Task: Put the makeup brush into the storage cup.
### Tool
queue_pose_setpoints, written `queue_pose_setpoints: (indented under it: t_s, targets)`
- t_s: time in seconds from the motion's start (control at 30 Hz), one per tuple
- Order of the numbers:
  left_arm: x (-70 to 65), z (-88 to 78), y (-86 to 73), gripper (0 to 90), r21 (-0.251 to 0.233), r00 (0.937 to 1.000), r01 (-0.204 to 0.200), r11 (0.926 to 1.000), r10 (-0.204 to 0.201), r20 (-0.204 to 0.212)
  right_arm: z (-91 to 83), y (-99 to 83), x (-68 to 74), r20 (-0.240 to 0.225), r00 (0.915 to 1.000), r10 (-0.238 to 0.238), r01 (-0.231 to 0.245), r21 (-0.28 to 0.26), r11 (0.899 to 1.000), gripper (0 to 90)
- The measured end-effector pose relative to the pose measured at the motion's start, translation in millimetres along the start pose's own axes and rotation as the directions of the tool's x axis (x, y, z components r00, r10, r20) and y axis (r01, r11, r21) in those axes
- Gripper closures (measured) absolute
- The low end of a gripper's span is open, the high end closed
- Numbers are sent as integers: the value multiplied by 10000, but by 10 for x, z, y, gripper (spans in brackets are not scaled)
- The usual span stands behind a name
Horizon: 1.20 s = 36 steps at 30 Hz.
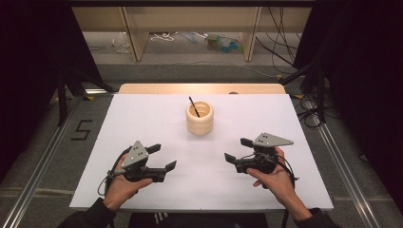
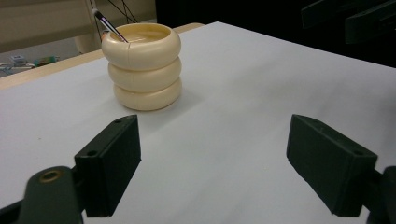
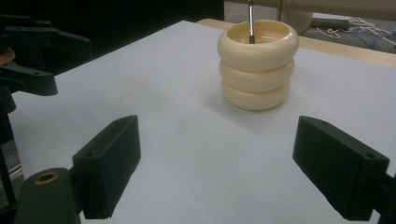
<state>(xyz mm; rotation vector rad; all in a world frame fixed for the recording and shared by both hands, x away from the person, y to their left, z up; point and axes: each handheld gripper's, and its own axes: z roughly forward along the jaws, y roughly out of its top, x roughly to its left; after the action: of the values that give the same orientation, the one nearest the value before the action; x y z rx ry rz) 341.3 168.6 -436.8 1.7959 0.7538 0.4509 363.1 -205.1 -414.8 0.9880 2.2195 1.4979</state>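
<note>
At twelve o'clock on the tabletop (image 1: 142,118) stood the ribbed cream holder (image 1: 199,118) with its brush (image 1: 193,106); the left gripper (image 1: 162,157) and right gripper (image 1: 237,151) waited with jaws apart, empty. A careless sideways reach could topple it.

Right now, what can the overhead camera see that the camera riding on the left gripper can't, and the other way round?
The high view alone takes in both hands, the left gripper and right gripper lying apart on the white table, both open and holding nothing, plus a "5" marked on the floor. The left gripper view alone gives a close side look at the cream holder, showing its three stacked rings. Both show that holder standing upright with a thin dark pen-like stick leaning inside it.
</note>
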Motion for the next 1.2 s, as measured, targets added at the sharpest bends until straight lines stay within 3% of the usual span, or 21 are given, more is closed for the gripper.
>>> queue_pose_setpoints:
  t_s: [0.13, 0.33, 0.7, 0.93, 1.07, 1.2]
  targets:
    - [4, -7, 0, 159, -51, 9999, 134, 9999, -134, -19, -16, -26, 12, -17, 10000, 24, -24, -46, 10000, 163]
    - [5, -10, -1, 157, -105, 10000, -63, 9999, 64, 47, -53, -51, 31, 59, 10000, -39, 38, 88, 10000, 163]
    - [1, -11, 3, 158, -128, 10000, -77, 9999, 77, 19, -109, -105, 55, 27, 9999, -113, 112, 257, 9996, 163]
    - [0, -7, 2, 158, -125, 10000, -78, 9999, 78, 51, -127, -140, 41, 69, 9999, -139, 139, 14, 9999, 163]
    - [2, -7, 2, 158, -131, 10000, -74, 9999, 75, 49, -146, -138, 41, 24, 10000, -67, 67, 246, 9997, 163]
    - [0, -5, 1, 158, -98, 10000, -87, 9999, 87, 44, -123, -151, 34, 34, 10000, -91, 90, 85, 9999, 163]
